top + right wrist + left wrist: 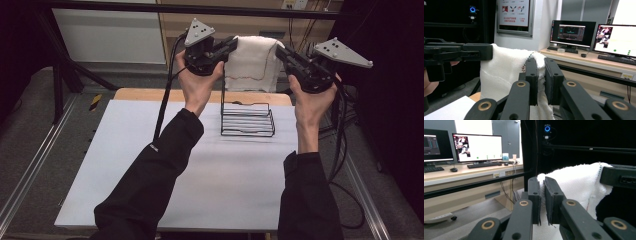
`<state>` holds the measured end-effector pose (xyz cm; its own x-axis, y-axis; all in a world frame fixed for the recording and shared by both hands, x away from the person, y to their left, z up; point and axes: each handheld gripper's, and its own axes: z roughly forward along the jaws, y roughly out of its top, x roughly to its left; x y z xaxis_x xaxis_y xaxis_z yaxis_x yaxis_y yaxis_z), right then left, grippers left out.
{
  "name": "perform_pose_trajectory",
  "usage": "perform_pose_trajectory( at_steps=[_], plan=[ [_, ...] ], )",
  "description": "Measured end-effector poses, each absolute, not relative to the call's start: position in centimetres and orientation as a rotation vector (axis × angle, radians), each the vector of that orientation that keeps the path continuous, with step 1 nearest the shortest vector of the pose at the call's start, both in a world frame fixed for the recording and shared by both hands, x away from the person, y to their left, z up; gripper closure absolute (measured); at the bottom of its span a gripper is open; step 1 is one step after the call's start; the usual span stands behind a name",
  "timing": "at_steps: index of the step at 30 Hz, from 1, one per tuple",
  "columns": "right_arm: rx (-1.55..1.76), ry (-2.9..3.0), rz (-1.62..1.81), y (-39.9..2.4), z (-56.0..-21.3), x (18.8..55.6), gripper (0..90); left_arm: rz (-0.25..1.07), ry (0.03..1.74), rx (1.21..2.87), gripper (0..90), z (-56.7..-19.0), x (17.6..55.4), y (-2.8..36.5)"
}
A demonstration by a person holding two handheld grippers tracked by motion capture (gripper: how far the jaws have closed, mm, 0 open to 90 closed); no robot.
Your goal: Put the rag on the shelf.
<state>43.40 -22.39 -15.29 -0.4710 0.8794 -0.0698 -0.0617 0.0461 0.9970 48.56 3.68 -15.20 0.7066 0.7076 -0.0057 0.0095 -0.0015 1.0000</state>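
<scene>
A white knitted towel (255, 62) with a thin red thread line hangs stretched between my two grippers, high above the far edge of the table. My left gripper (232, 45) is shut on the towel's left top corner, and in the left gripper view its jaws (542, 182) pinch the cloth (579, 182). My right gripper (279, 50) is shut on the right top corner; in the right gripper view the jaws (541, 62) clamp the cloth (501, 70). Each gripper view shows the other gripper's black jaw at the far corner (621, 177) (471, 52).
A black wire rack (247, 120) stands on the white table (150, 165) just below the towel, with an upright post at its left. Cables trail from both grippers. Behind are a wooden desk (586, 60) with monitors (477, 146) and a black frame bar (200, 9).
</scene>
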Motion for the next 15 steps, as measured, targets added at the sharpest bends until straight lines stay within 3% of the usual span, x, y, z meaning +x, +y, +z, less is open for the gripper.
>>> perform_pose_trajectory(
  at_steps=[15],
  plan=[
    [0.887,1.541,1.541,-22.7,-15.3,46.6,82.5,0.616,0.663,1.485,83.5,-14.7,51.4,3.0]
  ],
)
